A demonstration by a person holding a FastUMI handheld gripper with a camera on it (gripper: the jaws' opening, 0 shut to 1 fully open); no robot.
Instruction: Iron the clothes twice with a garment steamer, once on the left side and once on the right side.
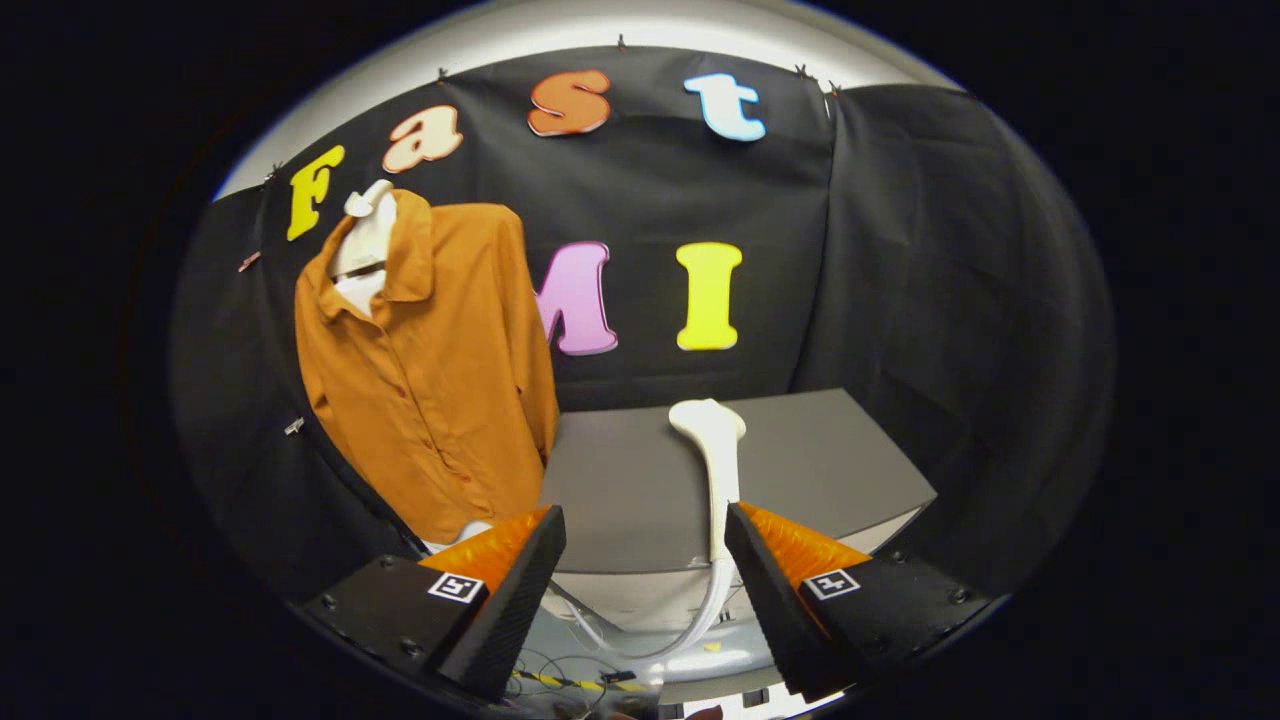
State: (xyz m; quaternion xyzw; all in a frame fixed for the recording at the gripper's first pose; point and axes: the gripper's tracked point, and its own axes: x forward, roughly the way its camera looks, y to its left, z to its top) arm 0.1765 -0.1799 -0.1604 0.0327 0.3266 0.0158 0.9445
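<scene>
While the gripper [645,560] sits spread wide with nothing pinched, the steamer [716,470] lies on the table [820,470], shirt [430,380] hanging beside it.

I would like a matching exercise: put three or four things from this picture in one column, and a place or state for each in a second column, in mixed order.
1. shirt
2. steamer
3. table
4. gripper

a. lying on the table
b. open, holding nothing
c. hanging beside the table
d. grey, under the steamer

Pairs: 1-c, 2-a, 3-d, 4-b
</scene>
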